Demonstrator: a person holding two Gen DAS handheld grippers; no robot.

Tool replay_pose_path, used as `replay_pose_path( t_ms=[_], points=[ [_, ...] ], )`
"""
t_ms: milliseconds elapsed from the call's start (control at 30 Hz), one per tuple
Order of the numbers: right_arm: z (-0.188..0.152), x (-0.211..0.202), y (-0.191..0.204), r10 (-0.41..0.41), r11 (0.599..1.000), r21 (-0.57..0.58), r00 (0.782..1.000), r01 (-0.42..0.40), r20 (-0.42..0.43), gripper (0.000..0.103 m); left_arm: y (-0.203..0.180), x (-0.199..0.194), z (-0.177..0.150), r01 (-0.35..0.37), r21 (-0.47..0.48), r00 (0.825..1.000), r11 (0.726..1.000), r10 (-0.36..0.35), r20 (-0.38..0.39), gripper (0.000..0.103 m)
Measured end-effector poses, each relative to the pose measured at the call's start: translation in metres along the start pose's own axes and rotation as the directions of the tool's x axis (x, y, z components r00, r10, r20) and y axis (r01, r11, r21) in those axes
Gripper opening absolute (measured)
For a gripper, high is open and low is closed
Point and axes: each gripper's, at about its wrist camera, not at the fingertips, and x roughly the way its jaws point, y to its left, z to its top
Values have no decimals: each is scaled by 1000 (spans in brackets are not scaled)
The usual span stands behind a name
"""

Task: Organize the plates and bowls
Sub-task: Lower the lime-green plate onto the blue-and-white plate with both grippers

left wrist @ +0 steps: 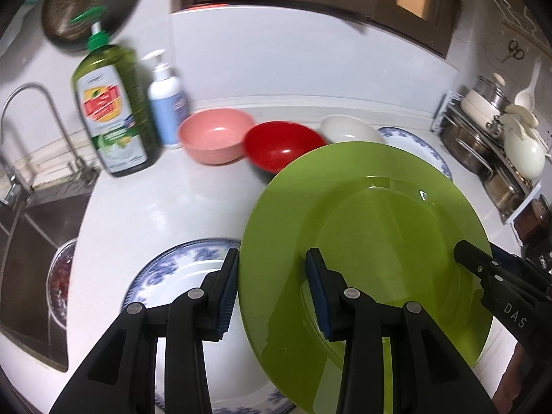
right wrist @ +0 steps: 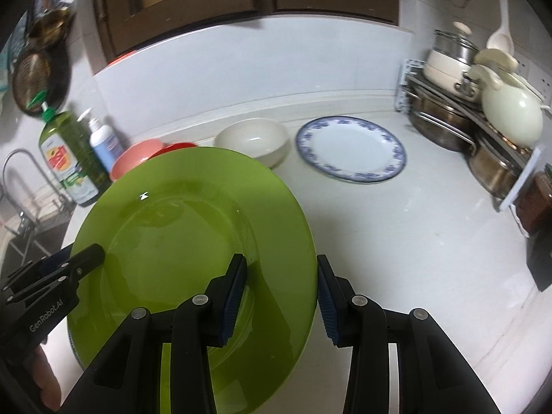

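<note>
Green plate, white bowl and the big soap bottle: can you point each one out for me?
Green plate (right wrist: 179, 220): right wrist view, on its sunken middle.
White bowl (right wrist: 253, 139): right wrist view, on its inside.
Green soap bottle (left wrist: 112, 110): left wrist view, on its front label.

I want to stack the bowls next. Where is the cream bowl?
In the right wrist view the cream bowl sits at the back of the counter, between the red bowl and the blue-rimmed plate.

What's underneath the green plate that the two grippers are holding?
Under the round green plate, a white plate with a blue floral rim lies on the white counter. Only its left part shows; the rest is covered, so anything else beneath stays hidden.
</note>
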Motion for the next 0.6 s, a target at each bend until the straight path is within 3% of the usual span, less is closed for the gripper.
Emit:
replay_pose_path(
  t_ms=[600],
  points=[
    [-20, 23, 94, 99, 989, -106, 993, -106, -69, 41, 91, -4, -28, -109, -108, 993, 988, 104, -58, 38]
  ],
)
